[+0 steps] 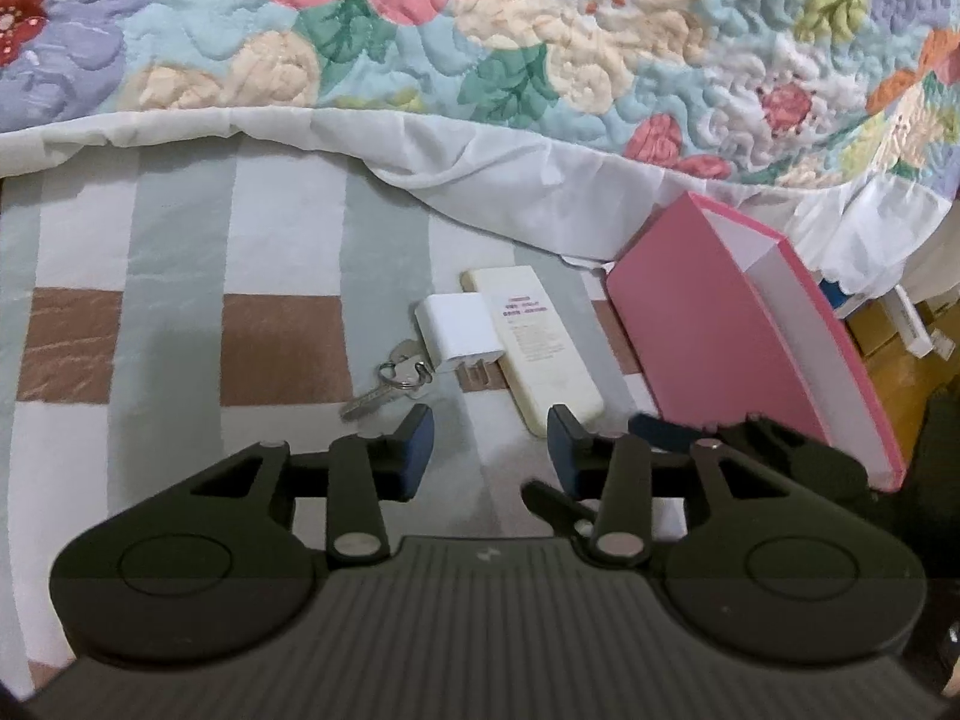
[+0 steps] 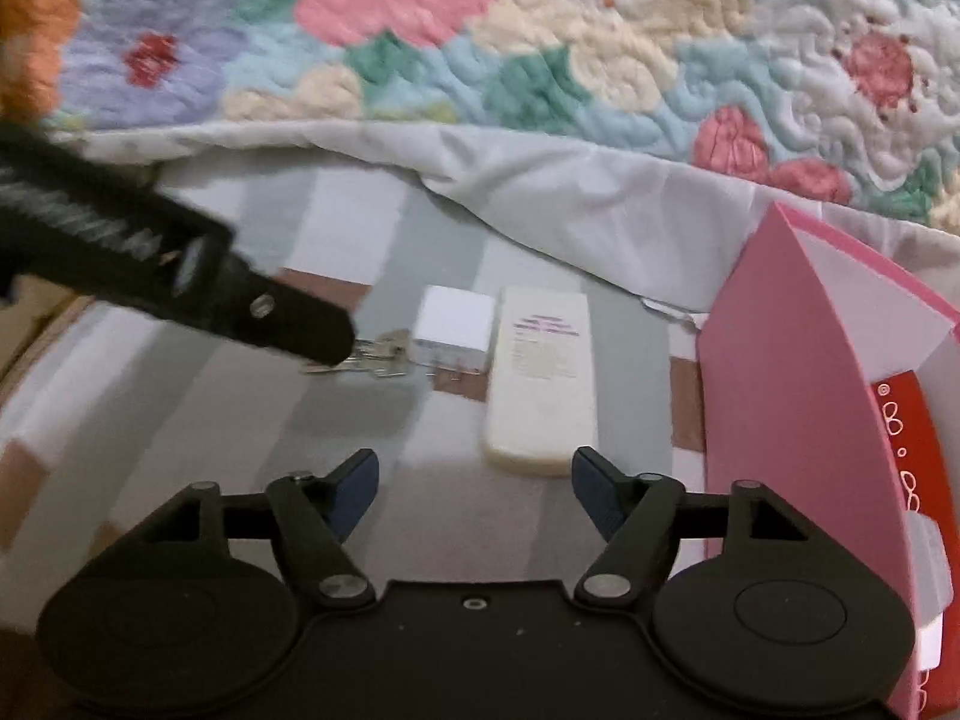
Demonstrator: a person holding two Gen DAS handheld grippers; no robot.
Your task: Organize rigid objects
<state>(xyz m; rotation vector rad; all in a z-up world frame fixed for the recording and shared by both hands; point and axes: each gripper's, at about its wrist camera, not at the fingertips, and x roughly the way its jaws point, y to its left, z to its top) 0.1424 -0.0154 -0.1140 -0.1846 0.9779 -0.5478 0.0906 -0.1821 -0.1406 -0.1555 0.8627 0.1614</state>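
It was a bedroom in a home. A flowered quilt [image 1: 480,30] with a white frill lay turned back over a striped, checked sheet [image 1: 180,312], and keys [image 1: 390,381], a charger [image 1: 459,330] and a remote [image 1: 534,342] lay on the bed.

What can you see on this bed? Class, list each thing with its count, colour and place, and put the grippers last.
keys: one bunch, silver, left of the charger
charger plug: one, white, between keys and remote
remote: one, cream, beside the box
box: one, pink, open, at right
quilt: one, floral, behind
checked sheet: one, underneath
left gripper: one, black, open, empty
right gripper: one, black, open, empty
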